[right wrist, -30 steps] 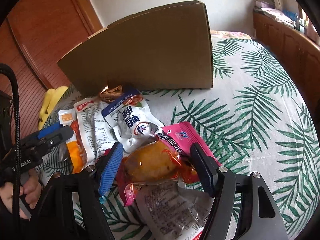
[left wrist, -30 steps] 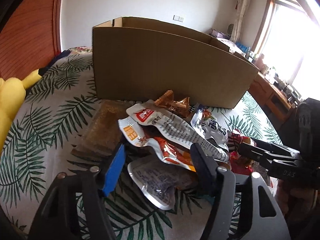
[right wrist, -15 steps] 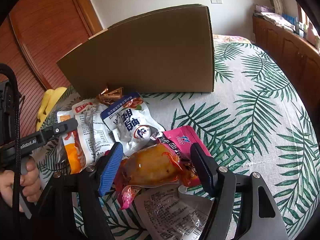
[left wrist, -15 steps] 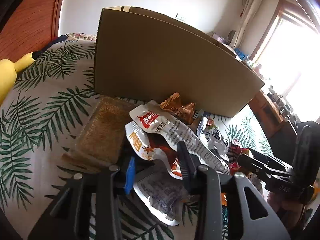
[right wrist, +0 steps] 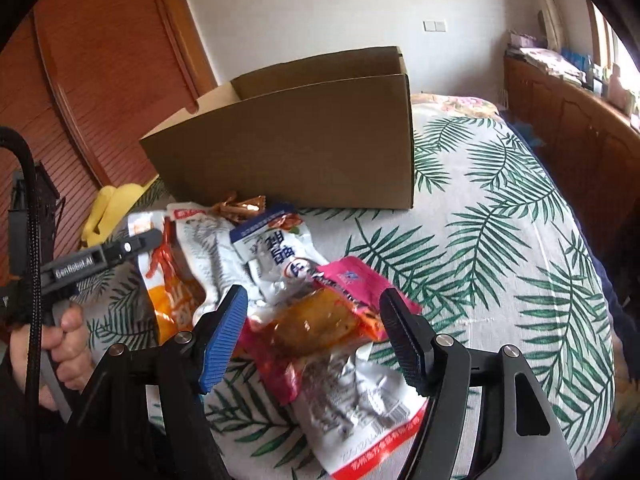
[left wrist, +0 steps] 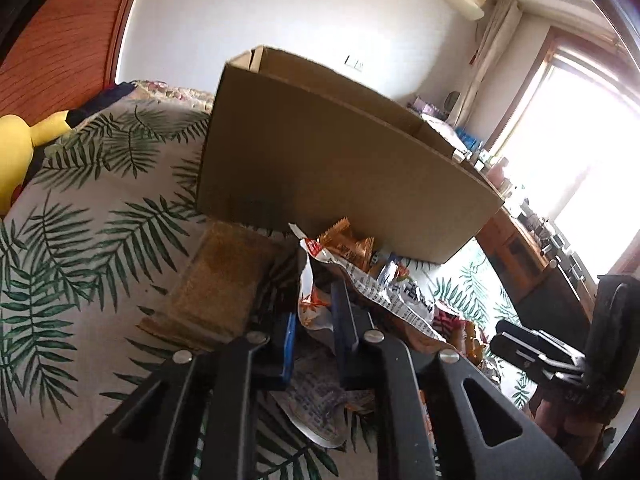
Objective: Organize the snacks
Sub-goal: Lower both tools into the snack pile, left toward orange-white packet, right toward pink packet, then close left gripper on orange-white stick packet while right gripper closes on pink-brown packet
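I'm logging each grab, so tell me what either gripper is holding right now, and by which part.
The left gripper pinches the white-and-orange snack packet at its near lower edge. The right gripper is open and holds nothing.

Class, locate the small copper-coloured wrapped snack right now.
In the right wrist view the copper-coloured snack lies left of centre on the bedspread, before the cardboard box, touching the blue-and-white packet.

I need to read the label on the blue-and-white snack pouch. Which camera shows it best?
The right wrist view: the blue-and-white snack pouch lies face up and unobstructed above the open right gripper. In the left wrist view only a crumpled sliver shows behind other packets.
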### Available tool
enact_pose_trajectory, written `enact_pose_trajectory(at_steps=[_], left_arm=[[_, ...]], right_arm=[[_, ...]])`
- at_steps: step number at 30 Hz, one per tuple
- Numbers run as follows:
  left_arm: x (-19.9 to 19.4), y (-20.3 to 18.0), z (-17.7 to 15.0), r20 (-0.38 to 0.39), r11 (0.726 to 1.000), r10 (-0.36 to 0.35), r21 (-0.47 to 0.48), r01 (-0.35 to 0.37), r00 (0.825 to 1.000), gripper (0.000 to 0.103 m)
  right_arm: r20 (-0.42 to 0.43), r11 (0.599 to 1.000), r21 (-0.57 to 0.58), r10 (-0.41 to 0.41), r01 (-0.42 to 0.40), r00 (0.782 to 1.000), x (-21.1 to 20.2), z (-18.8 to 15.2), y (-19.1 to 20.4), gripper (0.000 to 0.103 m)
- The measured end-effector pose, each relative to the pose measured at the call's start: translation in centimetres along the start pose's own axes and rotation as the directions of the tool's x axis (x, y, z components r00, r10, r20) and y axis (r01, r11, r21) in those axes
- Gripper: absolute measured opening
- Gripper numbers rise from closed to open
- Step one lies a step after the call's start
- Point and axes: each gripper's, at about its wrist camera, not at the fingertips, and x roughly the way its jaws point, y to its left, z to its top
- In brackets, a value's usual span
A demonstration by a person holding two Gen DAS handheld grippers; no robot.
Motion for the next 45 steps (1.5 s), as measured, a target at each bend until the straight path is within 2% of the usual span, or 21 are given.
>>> enact_pose_trajectory(at_steps=[4,7,14,17,22,23,26,28,30,31,32,33,36,38,40,42,45], left_arm=[[-0.9,0.2,0.6,0.03,1.0,-0.013,-0.007,0.013,0.999,0.01],[-1.3,-0.3,0.7,0.051,1.0,-0.025,0.004,0.025,0.998,0.009],[-2.9,-2.8,1.2,0.112,0.996,-0.036,0.091,0.026,0.993,0.002],[-3.5,-3.7,1.3,0.125,0.993,-0.049,0.113,0.035,0.991,0.0],[-3.6,-5.1,1.5,0.137,0.989,-0.039,0.148,0.019,0.99,0.0],[-3.5,-5.3,1.5,0.139,0.988,-0.04,0.153,0.018,0.989,0.0],[-3.4,-5.5,1.6,0.141,0.988,-0.041,0.156,0.018,0.989,0.0],[-3.2,-5.4,1.7,0.138,0.988,-0.04,0.151,0.019,0.99,0.0],[-3.1,-5.4,1.9,0.137,0.989,-0.044,0.146,0.023,0.99,0.0],[-3.2,-5.4,2.0,0.137,0.989,-0.047,0.143,0.028,0.989,0.0],[-3.2,-5.5,2.1,0.137,0.989,-0.049,0.143,0.029,0.989,0.0],[-3.3,-5.6,2.2,0.139,0.989,-0.05,0.146,0.03,0.989,0.0],[-3.6,-5.9,2.1,0.142,0.987,-0.055,0.158,0.032,0.988,0.0],[-3.8,-6.2,2.0,0.147,0.985,-0.057,0.167,0.033,0.988,0.0],[-3.9,-6.3,1.9,0.149,0.985,-0.062,0.17,0.036,0.987,0.0],[-4.1,-6.4,1.8,0.15,0.984,-0.066,0.172,0.04,0.986,0.0],[-4.4,-6.7,1.7,0.161,0.982,-0.064,0.183,0.034,0.985,0.0]], right_arm=[[-0.007,1.0,-0.005,-0.012,0.012,1.0,-0.1,-0.5,0.1,0.07],[-0.026,0.999,0.033,0.015,-0.014,1.0,0.1,-0.8,-0.3,0.07],[-0.099,0.998,0.064,0.003,0.003,0.995,2.6,-0.5,-0.9,0.075],[-0.102,0.997,0.073,-0.001,0.008,0.995,3.4,-0.4,-1.1,0.08],[-0.112,0.999,0.028,-0.014,0.017,0.994,4.1,-0.2,-0.5,0.079],[-0.116,1.0,0.023,0.001,0.002,0.993,4.2,0.0,-0.4,0.071],[-0.112,1.0,-0.003,0.007,-0.007,0.994,4.2,0.4,0.2,0.058],[-0.105,0.999,-0.041,-0.014,0.01,0.994,4.2,0.8,0.6,0.051],[-0.117,0.999,-0.052,-0.011,0.005,0.993,4.5,1.1,0.6,0.05],[-0.118,0.998,-0.059,-0.013,0.006,0.993,4.5,1.3,0.6,0.038],[-0.104,0.998,-0.064,-0.021,0.015,0.994,4.4,1.5,0.6,0.016],[-0.097,0.998,-0.066,-0.025,0.018,0.995,4.2,1.7,0.5,0.001],[-0.093,0.996,-0.079,-0.047,0.04,0.995,4.1,2.5,-0.1,0.003],[-0.089,0.998,-0.062,-0.022,0.016,0.996,3.5,2.6,-0.3,0.015],[-0.072,0.999,-0.04,-0.023,0.02,0.997,2.3,2.5,-0.4,0.017],[-0.059,1.0,-0.031,-0.001,-0.001,0.998,0.8,1.9,-0.3,0.027],[-0.068,1.0,0.0,0.031,-0.031,0.997,-1.1,0.5,-0.3,0.031]])
